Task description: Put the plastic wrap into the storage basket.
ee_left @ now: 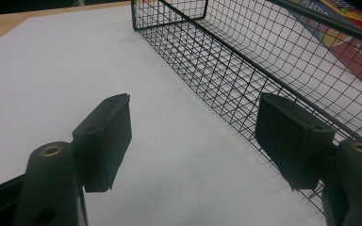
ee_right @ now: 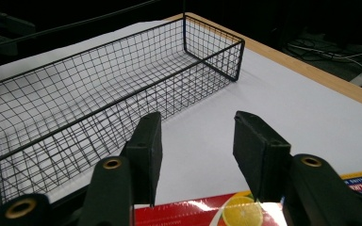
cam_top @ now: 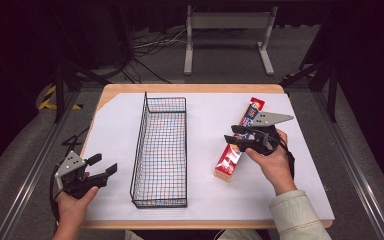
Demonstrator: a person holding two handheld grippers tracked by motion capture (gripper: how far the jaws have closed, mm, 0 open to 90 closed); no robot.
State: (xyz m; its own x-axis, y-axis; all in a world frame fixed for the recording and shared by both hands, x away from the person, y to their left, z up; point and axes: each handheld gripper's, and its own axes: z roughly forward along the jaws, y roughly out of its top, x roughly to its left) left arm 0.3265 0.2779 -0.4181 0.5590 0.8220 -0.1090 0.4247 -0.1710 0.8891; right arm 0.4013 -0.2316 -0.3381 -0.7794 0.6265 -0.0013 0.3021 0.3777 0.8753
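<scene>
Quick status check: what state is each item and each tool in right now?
Basket: upright on the table, empty.
Box: flat on the table right of the basket, not gripped.
Left tool: open, nothing between the jaws, beside the basket.
Right tool: open over the box, pads clear of it.

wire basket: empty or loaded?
Empty. The wire basket shows only white table cover through its mesh; the red box lies outside it, to its right.
</scene>
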